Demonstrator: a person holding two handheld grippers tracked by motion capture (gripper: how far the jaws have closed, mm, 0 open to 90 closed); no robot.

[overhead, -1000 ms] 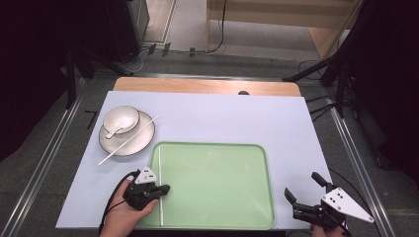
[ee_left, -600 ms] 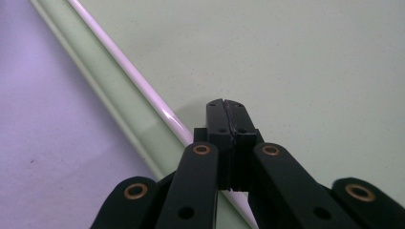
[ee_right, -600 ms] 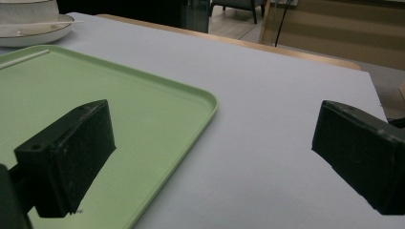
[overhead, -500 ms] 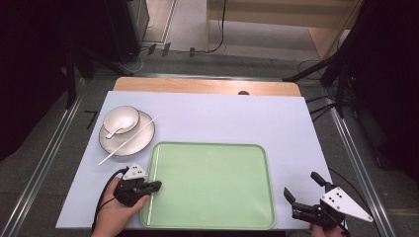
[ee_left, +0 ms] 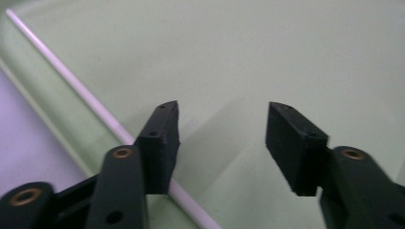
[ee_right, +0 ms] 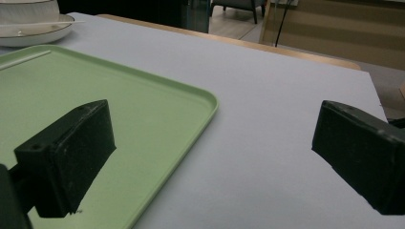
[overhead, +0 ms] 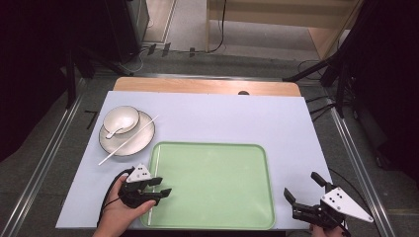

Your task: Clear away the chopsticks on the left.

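a person works at a table with a gripper in each hand. the left gripper (overhead: 157, 186) hangs low over the near left part of a green tray (overhead: 217, 222), its jaws spread apart and holding nothing. in the left gripper view, a thin white chopstick (ee_left: 71, 83) lies inside the tray along its left wall, running from beyond the jaws back under the left jaw, outside the gap between the two. a second white chopstick (overhead: 129, 140) rests across a plate (overhead: 111, 145) that carries a bowl (overhead: 121, 118) with a spoon (overhead: 112, 132), well ahead and to the left of those jaws.

the right gripper (overhead: 302, 192) waits off the tray's near right corner, jaws released wide and empty; in the right gripper view the tray rim (ee_right: 203, 112) passes between them.

the step in hand looks like the next piece going onto the tray. to do it well, the left gripper would likely lift clear first so the left jaw does not drag the stick lying beneath it, then approach the plate's chopstick crosswise to its length, closing near the middle so it stays level. the stick is slender and could roll or slip, so a slow, square close seems wise.
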